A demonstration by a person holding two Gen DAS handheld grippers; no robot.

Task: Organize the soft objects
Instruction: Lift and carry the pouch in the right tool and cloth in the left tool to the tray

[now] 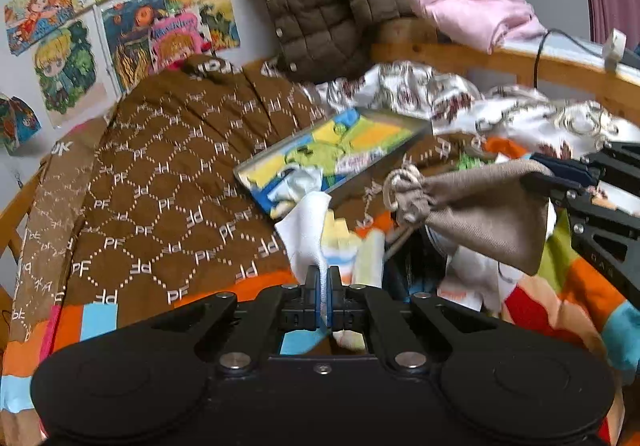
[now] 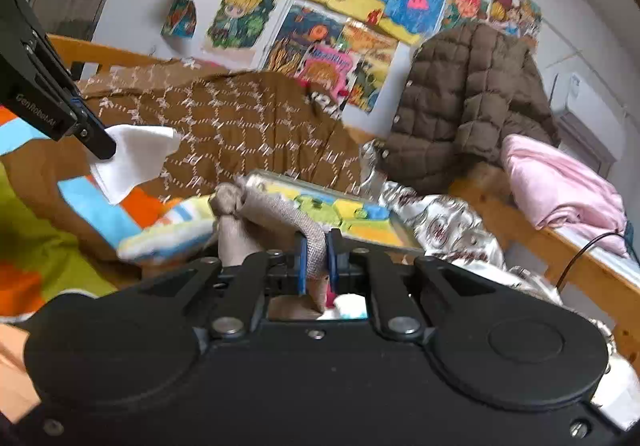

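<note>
Left tool [image 1: 323, 278] pinches thin white cloth [image 1: 306, 230]; right tool [image 2: 316, 258] clamps coarse taupe drawstring pouch [image 2: 272, 214]

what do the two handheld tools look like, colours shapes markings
Both are matte black. The left tool and right tool each have two round housings at the base, angled link bars with silver pivot pins, and blue-edged finger pads. In the right wrist view, the left one's side carries white "GenRobot.AI" lettering. No cables or sleeves show.

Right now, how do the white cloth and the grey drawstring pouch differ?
The white cloth is a thin, flat, plain sheet; the grey drawstring pouch is a thicker sewn bag, cinched at its neck with cord. The left gripper pinches the cloth, the right gripper the pouch. Both hang lifted above the bed.
</note>
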